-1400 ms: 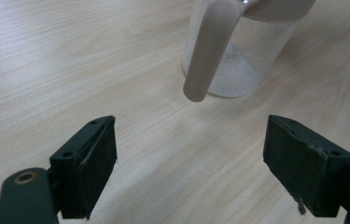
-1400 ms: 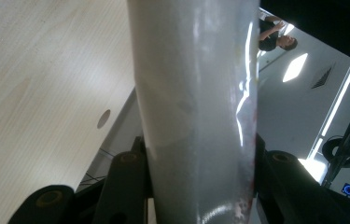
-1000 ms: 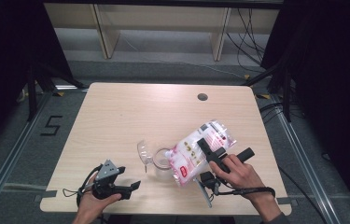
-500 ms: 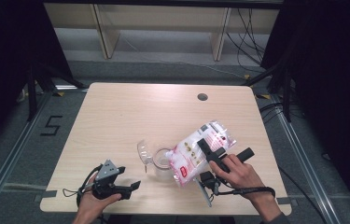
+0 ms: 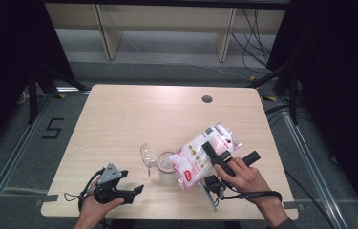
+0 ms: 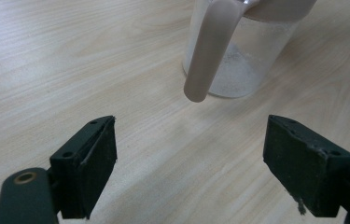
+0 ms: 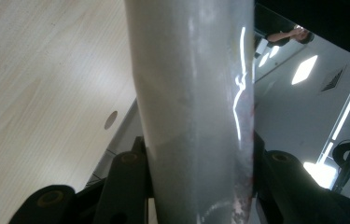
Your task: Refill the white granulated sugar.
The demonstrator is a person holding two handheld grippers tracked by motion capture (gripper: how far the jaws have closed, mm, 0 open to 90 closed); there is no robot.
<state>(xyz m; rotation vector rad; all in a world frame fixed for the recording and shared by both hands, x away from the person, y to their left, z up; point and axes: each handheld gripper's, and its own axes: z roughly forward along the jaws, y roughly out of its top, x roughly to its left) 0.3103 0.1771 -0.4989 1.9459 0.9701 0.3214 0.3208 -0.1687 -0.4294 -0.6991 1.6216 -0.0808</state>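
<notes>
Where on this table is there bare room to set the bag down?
The far half of the table is bare, save a hole toward the right. The left grippers' side has room. Crowded: front centre-right, with jug, bag and right gripper.

A white plastic bag [image 5: 200,155] with red print and small pictures sits just right of centre in the lower half of the high view, tilted with its lower end down-left over the mouth of a clear plastic jug [image 5: 160,162]. The jug stands upright on the desk [image 5: 167,114], touching the bag. In the left gripper view the jug [image 6: 238,56] fills the top centre, its handle hanging towards the camera, white powder at its bottom.
</notes>
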